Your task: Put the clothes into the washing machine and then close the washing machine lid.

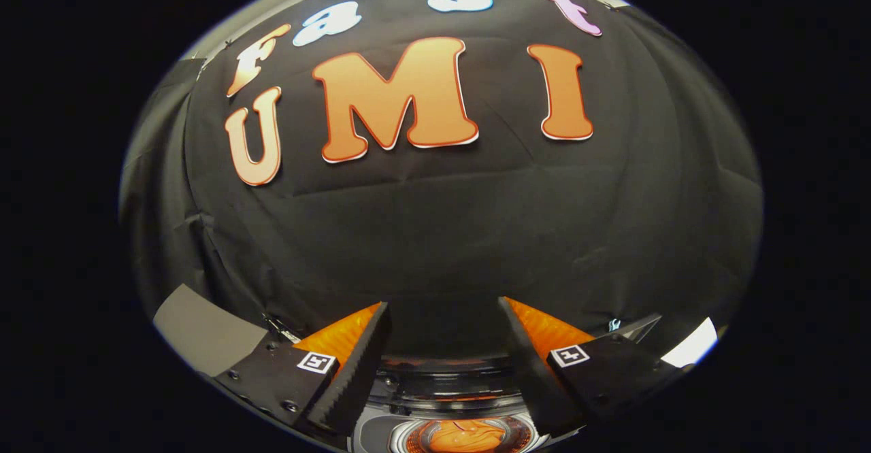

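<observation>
My gripper [444, 305] is open, its two fingers spread wide with nothing between them, pointing at the black cloth wall. Low between the fingers I see the top of the washing machine [446, 388], a dark glossy rim with a grey panel beneath it. Its round opening [466, 436] sits right under the fingers, and something orange, which looks like cloth, lies inside. The fingers hide most of the machine. I cannot tell how its lid stands.
The black cloth wall [442, 235] rises close behind the machine. A grey surface [204, 334] lies beyond the left finger and a bright white patch [691, 347] beyond the right one.
</observation>
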Demonstrator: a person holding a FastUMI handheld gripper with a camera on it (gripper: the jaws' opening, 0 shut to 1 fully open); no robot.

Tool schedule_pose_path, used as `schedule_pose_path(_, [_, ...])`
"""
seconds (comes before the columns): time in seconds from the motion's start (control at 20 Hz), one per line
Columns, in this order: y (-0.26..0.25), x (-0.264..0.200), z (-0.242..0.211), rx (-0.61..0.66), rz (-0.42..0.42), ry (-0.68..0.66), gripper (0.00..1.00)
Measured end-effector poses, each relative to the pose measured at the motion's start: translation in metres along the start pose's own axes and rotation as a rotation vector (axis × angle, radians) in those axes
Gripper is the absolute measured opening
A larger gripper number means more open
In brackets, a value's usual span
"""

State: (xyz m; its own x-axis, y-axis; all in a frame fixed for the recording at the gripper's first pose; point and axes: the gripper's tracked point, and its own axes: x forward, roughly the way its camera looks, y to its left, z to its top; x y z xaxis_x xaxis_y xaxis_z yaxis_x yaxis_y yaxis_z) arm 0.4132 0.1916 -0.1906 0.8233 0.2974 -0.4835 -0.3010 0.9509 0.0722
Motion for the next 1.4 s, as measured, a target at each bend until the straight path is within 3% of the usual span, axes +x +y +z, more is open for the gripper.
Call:
schedule_pose_path(0.35, [-0.013,0.040,-0.022,-0.006,-0.039,0.081,0.99])
schedule_pose_path(0.7, [-0.019,0.045,-0.020,-0.060,-0.073,0.046,0.97])
schedule_pose_path(1.05, [-0.018,0.028,-0.026,-0.068,-0.066,0.048,0.98])
schedule_pose_path(1.4, [-0.016,-0.007,-0.035,-0.069,-0.053,-0.030,0.98])
